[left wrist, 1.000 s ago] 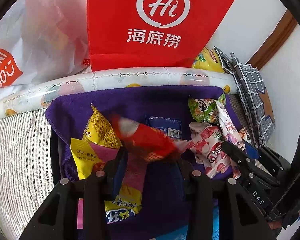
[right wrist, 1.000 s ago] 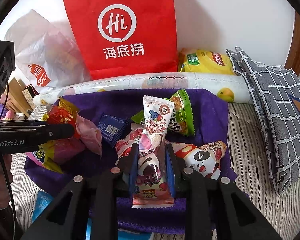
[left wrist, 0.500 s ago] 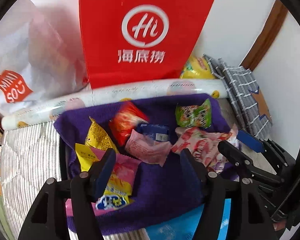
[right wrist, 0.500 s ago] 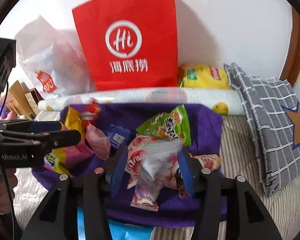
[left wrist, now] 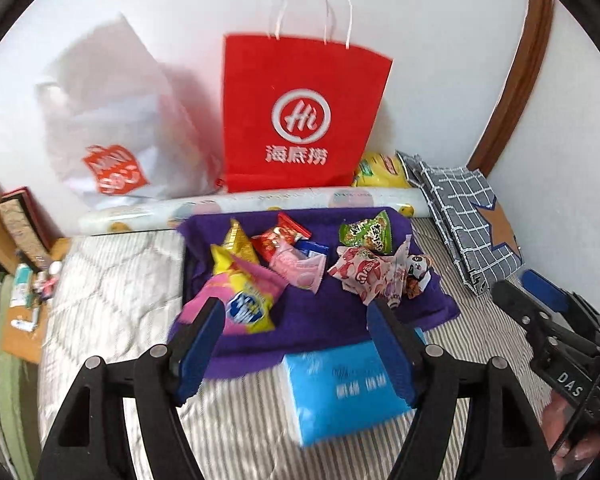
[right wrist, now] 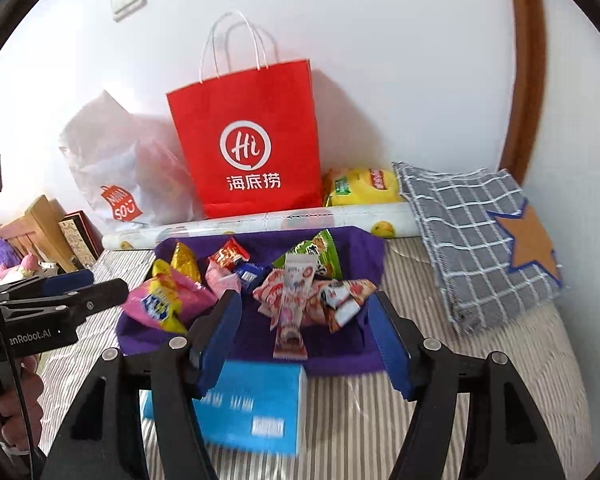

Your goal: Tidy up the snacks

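Note:
Several snack packets lie in two heaps on a purple cloth [left wrist: 324,328] [right wrist: 340,344] on the bed. On the left are a pink and yellow bag [left wrist: 244,296] [right wrist: 164,300], a gold packet [left wrist: 238,240], a red packet [left wrist: 280,236] [right wrist: 228,256] and a pink packet [left wrist: 300,268]. On the right are a green packet [left wrist: 366,232] [right wrist: 316,256], red-white packets [left wrist: 364,272] and a long pink stick packet [right wrist: 290,308]. My left gripper [left wrist: 292,320] is open and empty, drawn back above the cloth's near edge. My right gripper [right wrist: 306,320] is open and empty, likewise drawn back.
A blue tissue pack [left wrist: 340,388] [right wrist: 252,404] lies in front of the cloth. A red paper bag [left wrist: 300,116] [right wrist: 248,140], a white plastic bag [left wrist: 116,128], a rolled mat [left wrist: 260,204] and a yellow chips bag [right wrist: 360,186] stand by the wall. A checked cushion [right wrist: 476,240] lies right.
Both grippers opened and let go of their packets, the left a red one, the right the long pink stick packet. Both then pulled back and up from the cloth.

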